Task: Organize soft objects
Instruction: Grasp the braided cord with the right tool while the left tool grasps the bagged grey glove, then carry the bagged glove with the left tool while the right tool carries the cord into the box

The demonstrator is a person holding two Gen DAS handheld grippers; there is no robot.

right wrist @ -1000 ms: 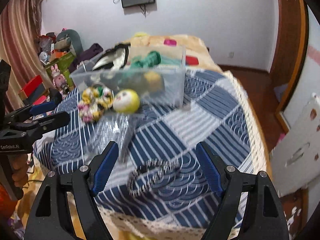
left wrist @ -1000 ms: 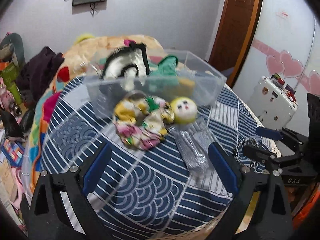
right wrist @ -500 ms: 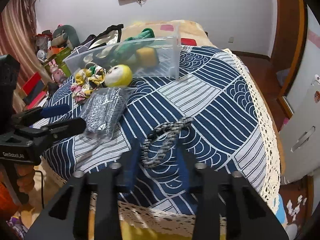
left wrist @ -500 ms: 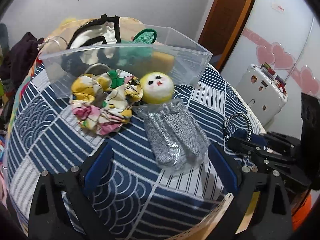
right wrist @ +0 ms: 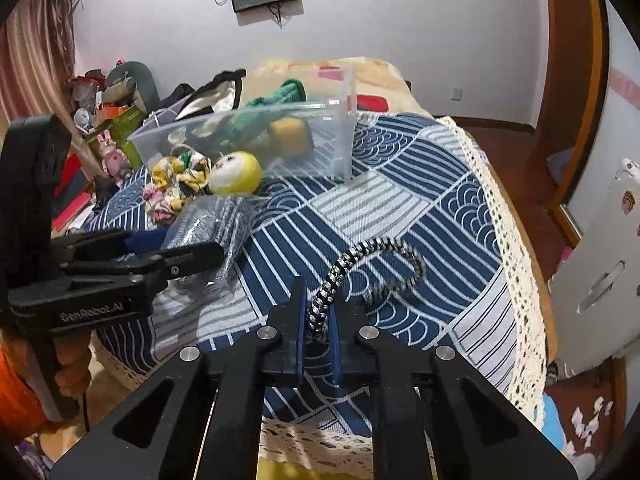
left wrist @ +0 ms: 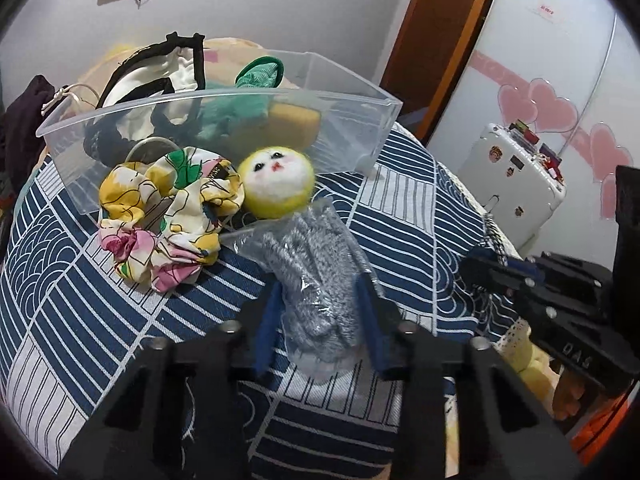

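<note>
My left gripper is shut on a clear bag of grey knitted fabric lying on the blue patterned tablecloth; it also shows in the right wrist view. My right gripper is shut on a black-and-white braided band, whose loop hangs forward above the cloth. A floral scrunchie and a yellow plush ball with a face lie in front of a clear plastic bin. The bin holds a green knit piece, a yellow sponge and a black-and-white cloth.
The table's lace edge runs along the right. A white suitcase stands by the wall with pink hearts. A wooden door is behind. Clutter and a bed lie beyond the table at left.
My left gripper moved forward and closed on the grey fabric bag. My right gripper closed fully on the braided band and lifted one end off the cloth.
</note>
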